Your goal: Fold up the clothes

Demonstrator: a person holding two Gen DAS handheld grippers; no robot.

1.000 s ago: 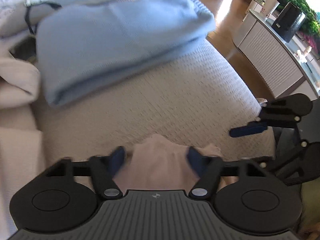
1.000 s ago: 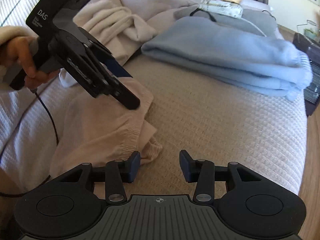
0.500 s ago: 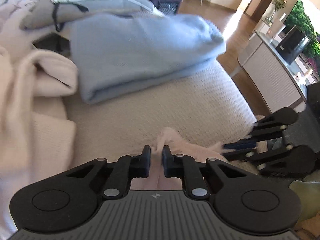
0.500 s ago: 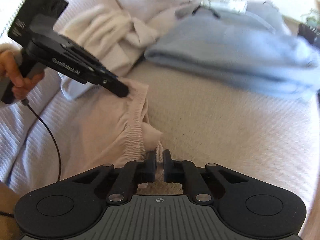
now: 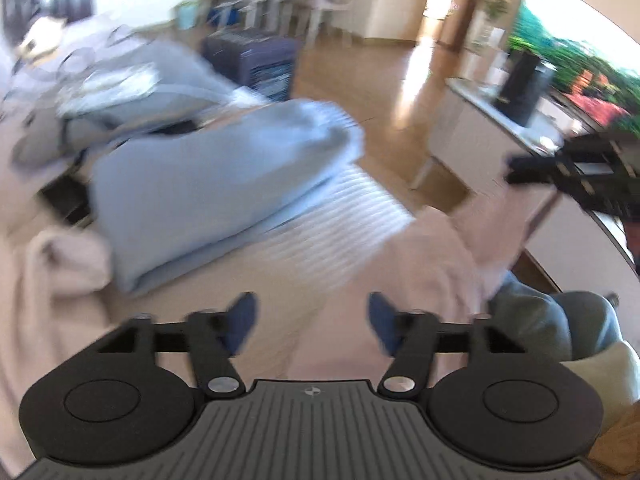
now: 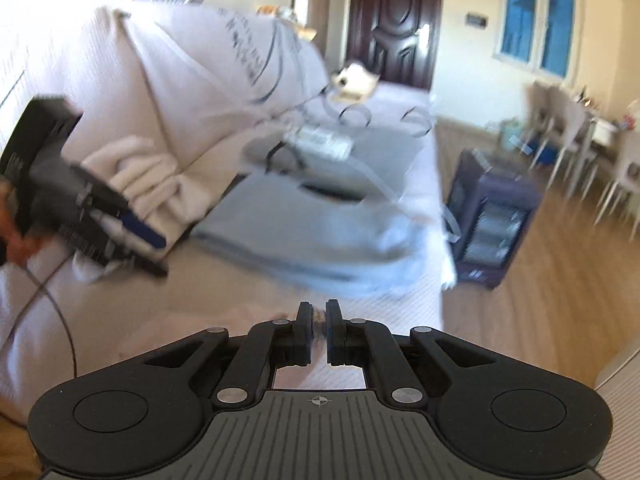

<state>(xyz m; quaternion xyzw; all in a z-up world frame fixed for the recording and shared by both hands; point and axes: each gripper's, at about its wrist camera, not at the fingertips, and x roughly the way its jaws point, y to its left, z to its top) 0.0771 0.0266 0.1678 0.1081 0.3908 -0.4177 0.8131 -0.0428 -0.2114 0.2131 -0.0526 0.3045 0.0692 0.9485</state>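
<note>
On the beige bed cover (image 5: 256, 276) in front of me lies the pale pink garment (image 5: 424, 264); my left claw (image 5: 312, 320) hangs above it with its blue-padded fingers (image 5: 240, 320) spread wide and nothing pressed between them; its jaws have just been opening, and the pink cloth shows beneath the gap, not gripped. My right claw (image 6: 316, 332) is clenched, its jaws almost together, with a thin fringe of fabric visible in the slit between the pads; seen from the left wrist, that same right claw (image 5: 520, 168) is raised at the right edge, and a corner of the pink garment is drawn upward to its tip while the rest trails down to the bed. Both views are blurred, so finer detail of the grip cannot be told. Behind the garment rests a folded light blue sweater (image 5: 216, 184), well apart from both claws; a bundle of cream cloth (image 6: 140, 184) sits against the white pillows (image 6: 192, 64) to its left; a dark blue basket (image 6: 492, 216) stands on the wooden floor (image 6: 528, 312) just beside the bed's far corner; my hand (image 6: 16, 236) shows on the left claw's handle.
</note>
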